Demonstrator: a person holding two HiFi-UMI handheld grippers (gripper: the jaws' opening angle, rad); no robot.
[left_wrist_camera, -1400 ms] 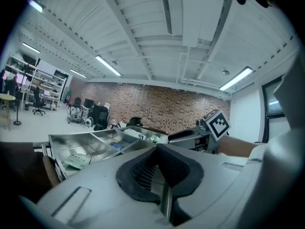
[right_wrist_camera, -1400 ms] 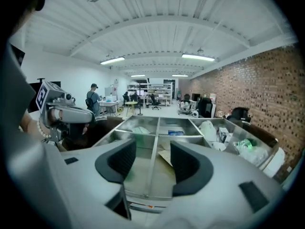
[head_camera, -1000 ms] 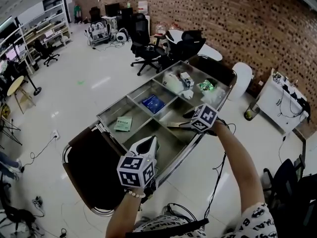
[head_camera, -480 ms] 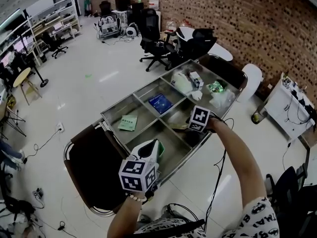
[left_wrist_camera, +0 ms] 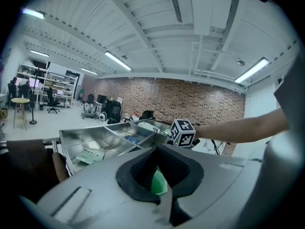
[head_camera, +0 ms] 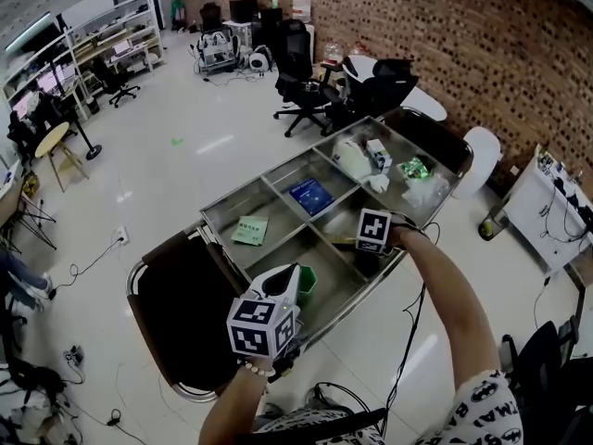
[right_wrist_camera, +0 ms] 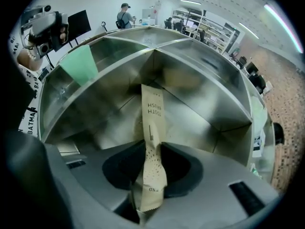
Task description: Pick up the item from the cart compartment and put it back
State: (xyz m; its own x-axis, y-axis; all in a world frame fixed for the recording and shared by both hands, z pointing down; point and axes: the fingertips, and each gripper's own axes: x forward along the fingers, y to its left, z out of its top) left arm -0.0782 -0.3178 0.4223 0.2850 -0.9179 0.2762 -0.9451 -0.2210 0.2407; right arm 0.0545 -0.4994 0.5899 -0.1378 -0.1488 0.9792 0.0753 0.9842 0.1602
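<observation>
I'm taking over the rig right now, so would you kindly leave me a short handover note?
Right tongs: have just been closing, now pinching the tan paper toothbrush packet inside the steel cart compartment.
Left tongs: shut on a green cup-shaped item, held over the cart's near end.
Done: packet gripped, apparently not yet lifted.
Left: lift it out, then put it back in the compartment.
</observation>
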